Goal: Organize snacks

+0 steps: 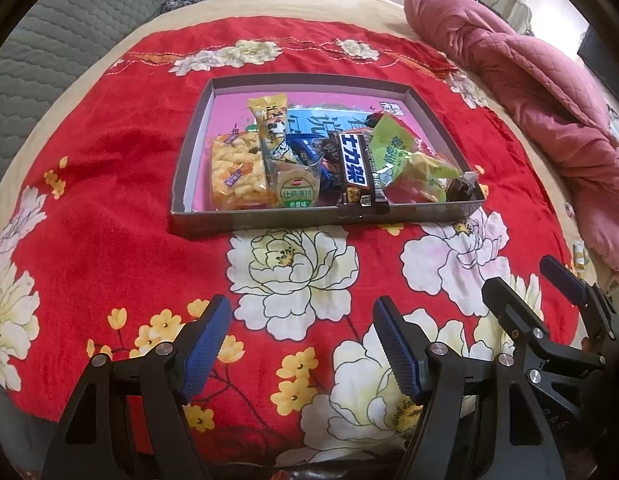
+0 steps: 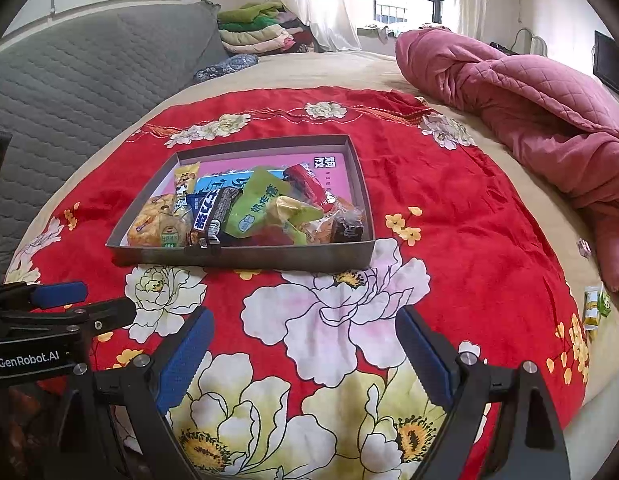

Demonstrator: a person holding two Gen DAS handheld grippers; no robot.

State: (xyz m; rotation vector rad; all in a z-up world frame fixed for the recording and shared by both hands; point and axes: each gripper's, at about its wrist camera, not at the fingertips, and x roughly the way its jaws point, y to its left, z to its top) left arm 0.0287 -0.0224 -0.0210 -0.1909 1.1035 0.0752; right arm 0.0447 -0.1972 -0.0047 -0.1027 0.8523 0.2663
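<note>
On the left of the tray (image 1: 189, 216), the yellow puffed-snack pack (image 1: 237, 172) and the round cracker packet (image 1: 297, 188) are seen lying flat. The dark chocolate bar (image 1: 355, 172) at the middle overhangs the near wall and could be tipped out onto the red floral blanket (image 1: 109, 200) if that wall were knocked. On the right, the green pouches (image 1: 401, 160) are heaped loosely and could slide or be dragged out together if one were pulled. A small yellow-green packet (image 2: 593, 306) has been left near the bed's right edge, beside the pink quilt (image 2: 529, 112); it could be pushed off the bed by a careless reach.

The left gripper (image 1: 301, 344) and the right gripper (image 2: 305, 354) are held above the blanket with jaws spread and nothing between them. The tray lies well ahead of both, untouched; the stray packet lies off to the right of the right jaws.
</note>
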